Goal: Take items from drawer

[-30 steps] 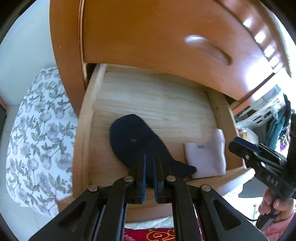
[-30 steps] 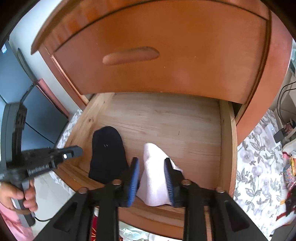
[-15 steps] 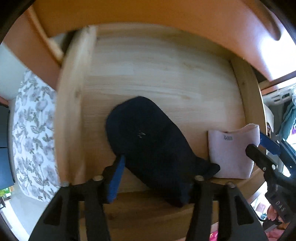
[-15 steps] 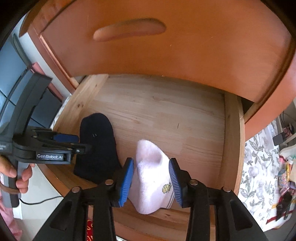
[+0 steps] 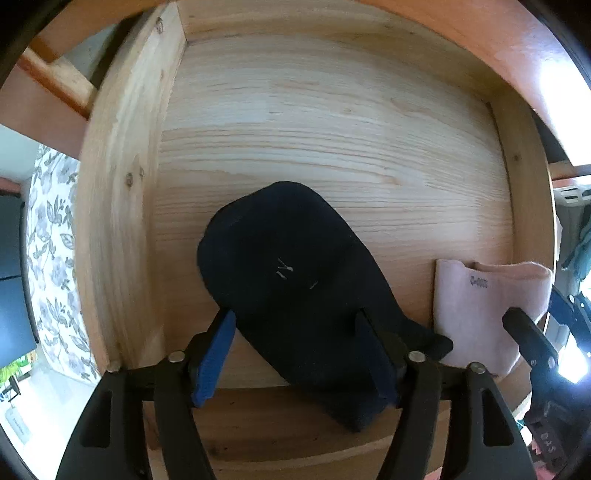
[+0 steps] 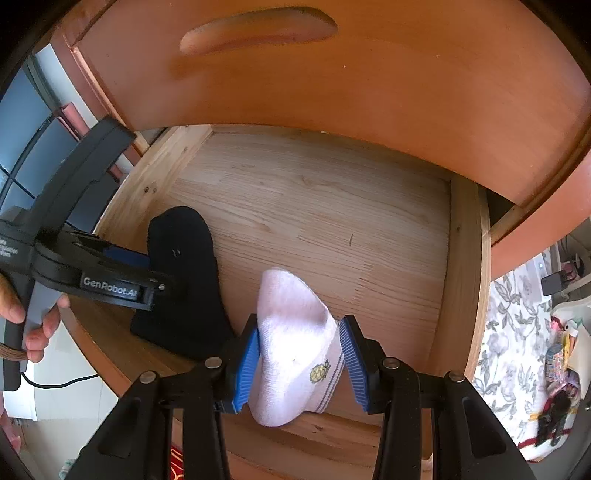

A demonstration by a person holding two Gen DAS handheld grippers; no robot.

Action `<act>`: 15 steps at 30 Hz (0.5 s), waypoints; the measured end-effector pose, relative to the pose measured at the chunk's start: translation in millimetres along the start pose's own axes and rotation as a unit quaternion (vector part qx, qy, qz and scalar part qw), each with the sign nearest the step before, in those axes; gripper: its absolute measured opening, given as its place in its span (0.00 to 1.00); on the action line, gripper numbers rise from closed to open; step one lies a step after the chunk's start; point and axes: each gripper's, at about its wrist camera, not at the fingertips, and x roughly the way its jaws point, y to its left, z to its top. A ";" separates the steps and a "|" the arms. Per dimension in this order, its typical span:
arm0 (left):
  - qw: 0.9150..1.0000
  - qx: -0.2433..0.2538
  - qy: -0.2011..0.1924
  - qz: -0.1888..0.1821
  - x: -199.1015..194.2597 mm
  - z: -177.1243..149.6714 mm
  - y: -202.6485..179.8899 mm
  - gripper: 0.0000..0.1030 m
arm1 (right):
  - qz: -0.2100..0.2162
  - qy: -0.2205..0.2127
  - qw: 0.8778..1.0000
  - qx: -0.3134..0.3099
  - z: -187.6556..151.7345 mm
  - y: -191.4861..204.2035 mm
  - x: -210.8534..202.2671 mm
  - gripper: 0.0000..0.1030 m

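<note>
A pale wooden drawer (image 5: 118, 221) (image 6: 465, 277) stands pulled out. On its floor near the front lies a dark navy sock (image 5: 295, 280) (image 6: 184, 266). My left gripper (image 5: 295, 354) (image 6: 147, 269) is open, one blue pad on each side of the navy sock's lower half. To the right lies a white sock (image 6: 291, 343) (image 5: 487, 310) with a small yellow emblem, its cuff over the front edge. My right gripper (image 6: 299, 369) (image 5: 543, 321) is open astride it, the pads close against the sock's sides.
The orange-brown front of the upper drawer (image 6: 332, 81), with a recessed handle (image 6: 258, 29), overhangs the back of the open drawer. Floral bedding (image 5: 51, 258) (image 6: 517, 314) lies on both sides. A hand (image 6: 33, 325) holds the left gripper's grip. Small clutter (image 6: 561, 362) sits far right.
My left gripper went from shut to open and pushed down into the drawer around the navy sock. My right gripper moved closer, its fingers spread wider around the white sock.
</note>
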 end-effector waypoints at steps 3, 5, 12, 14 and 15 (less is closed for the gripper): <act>1.000 -0.015 0.009 -0.003 7.4 7.1 -2.3 0.73 | 0.000 0.001 1.000 -0.002 -0.1 0.1 0.8 0.45; 1.000 -0.019 0.008 -0.002 8.2 9.1 -5.3 0.74 | 0.000 0.001 1.000 -0.002 -0.2 -0.4 1.4 0.45; 1.000 -0.021 0.009 0.015 8.5 9.5 -15.7 0.80 | 0.001 0.005 1.000 -0.001 -0.2 0.2 5.9 0.45; 1.000 -0.019 0.008 0.022 9.1 10.7 -21.0 0.81 | 0.001 0.008 1.000 -0.002 -1.3 -0.1 7.8 0.45; 0.999 -0.019 0.007 0.024 7.8 10.9 -26.3 0.83 | 0.001 0.009 1.000 -0.002 -1.8 -0.2 8.6 0.45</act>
